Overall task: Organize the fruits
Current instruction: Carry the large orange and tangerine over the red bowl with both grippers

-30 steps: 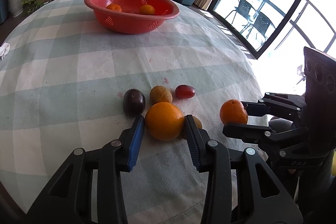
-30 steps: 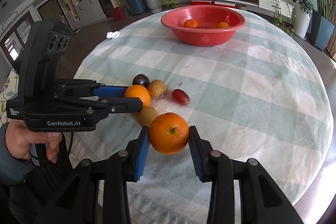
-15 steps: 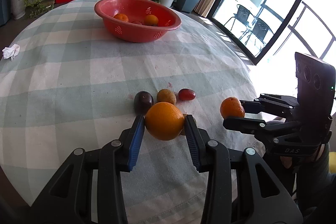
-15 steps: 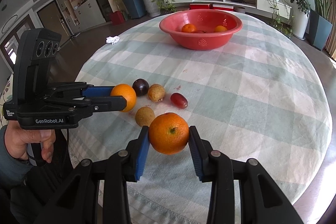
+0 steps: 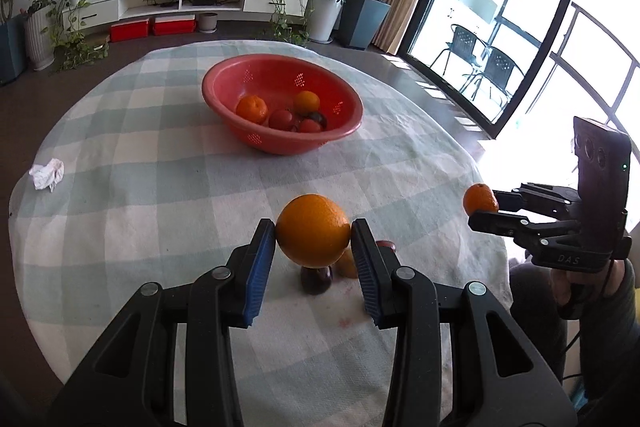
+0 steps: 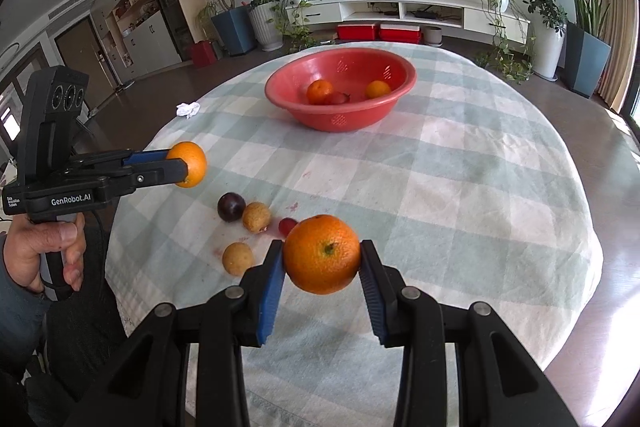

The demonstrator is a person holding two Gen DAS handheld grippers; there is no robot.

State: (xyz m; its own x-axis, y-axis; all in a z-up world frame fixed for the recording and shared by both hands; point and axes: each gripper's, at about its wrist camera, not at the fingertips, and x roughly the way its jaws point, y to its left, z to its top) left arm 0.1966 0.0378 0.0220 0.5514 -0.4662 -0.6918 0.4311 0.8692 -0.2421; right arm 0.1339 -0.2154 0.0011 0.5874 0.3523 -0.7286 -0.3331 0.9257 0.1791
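Oranges are clamped one apiece, my left gripper (image 5: 313,259) pinching the bigger orange (image 5: 313,235) and my right gripper (image 6: 322,275) the other orange (image 6: 322,254), both airborne short of the red bowl (image 5: 256,141) ahead, so either round fruit could squirt out and roll off the table (image 6: 480,195).

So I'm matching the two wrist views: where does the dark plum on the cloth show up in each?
Left wrist: plum low centre, mostly hidden under the left gripper's orange.
Right wrist: plum left of centre, beside a tan fruit, below the left gripper.
Shared landmark: red bowl at the far side.
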